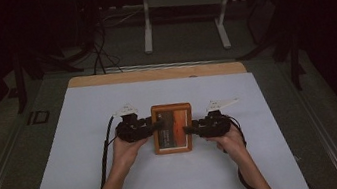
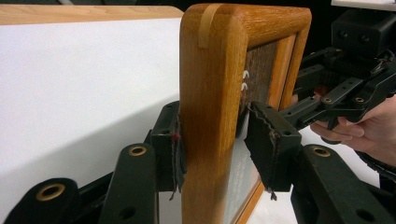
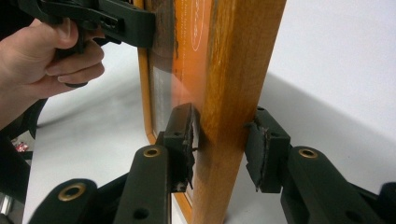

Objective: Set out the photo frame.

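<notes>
Wooden and orange-brown, the rectangular picture frame [image 1: 173, 127] with a printed sheet behind its glass sits near the middle of the white sheet [image 1: 94, 186] that covers the light wooden table [image 1: 153, 73]; in the gripper views it appears raised on edge above the sheet. The left gripper [image 1: 153, 126] takes the frame's left rail: in the left gripper view [image 2: 212, 140] one black jaw lies against the rail's outer face, while the other stands just off the glass side, a thin gap showing, so its jaws look apart around the rail rather than pressed tight. The right gripper [image 1: 188, 130] meets the right rail; in the right gripper view [image 3: 223, 144] one pad touches the wood, the other stands just clear. Each hand [image 1: 127, 151] grips its tool. Beyond the table stands a grey metal stand [image 1: 183, 1] on a dark floor.
</notes>
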{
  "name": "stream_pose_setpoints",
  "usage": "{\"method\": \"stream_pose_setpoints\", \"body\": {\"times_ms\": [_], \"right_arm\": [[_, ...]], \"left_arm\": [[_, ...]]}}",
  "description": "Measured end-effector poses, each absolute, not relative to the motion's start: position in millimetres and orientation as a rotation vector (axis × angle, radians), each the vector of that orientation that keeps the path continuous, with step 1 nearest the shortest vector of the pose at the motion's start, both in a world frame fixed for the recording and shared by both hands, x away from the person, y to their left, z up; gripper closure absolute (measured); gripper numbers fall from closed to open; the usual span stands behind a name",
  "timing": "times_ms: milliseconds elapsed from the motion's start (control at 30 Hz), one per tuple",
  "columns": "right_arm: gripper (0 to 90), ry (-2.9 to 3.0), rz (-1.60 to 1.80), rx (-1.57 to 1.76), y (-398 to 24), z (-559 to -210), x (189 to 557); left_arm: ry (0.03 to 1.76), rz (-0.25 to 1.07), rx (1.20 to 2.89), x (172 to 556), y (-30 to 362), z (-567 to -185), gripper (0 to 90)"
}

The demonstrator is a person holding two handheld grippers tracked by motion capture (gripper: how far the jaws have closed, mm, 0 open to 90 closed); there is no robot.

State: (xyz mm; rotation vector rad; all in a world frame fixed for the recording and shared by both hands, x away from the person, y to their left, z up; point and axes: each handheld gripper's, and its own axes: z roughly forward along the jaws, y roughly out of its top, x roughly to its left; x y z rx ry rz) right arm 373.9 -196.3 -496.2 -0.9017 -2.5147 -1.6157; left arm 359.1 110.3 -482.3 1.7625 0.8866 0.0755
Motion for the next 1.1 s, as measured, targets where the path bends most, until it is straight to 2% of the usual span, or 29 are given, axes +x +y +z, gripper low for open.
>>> {"method": "stream_pose_setpoints", "body": {"times_ms": [267, 367, 567, 1100], "right_arm": [[63.8, -2.532, -1.611, -0.901, -195.2, -495.6, 373.1], [62.9, -2.545, -1.61, -0.897, -194.3, -494.9, 373.2], [49.3, -2.538, -1.647, -0.9, -194.2, -490.7, 373.2], [43.7, -2.533, -1.66, -0.924, -202.5, -481.6, 371.2]], "left_arm": [[0.905, 0.077, 1.766, 358.5, 109.9, -481.8, 56.8], [0.922, 0.07, 1.772, 358.6, 109.4, -481.7, 53.6], [0.929, 0.064, 1.761, 357.6, 114.2, -481.9, 43.3], [0.933, 0.082, 1.727, 350.3, 129.1, -472.6, 41.8]]}}
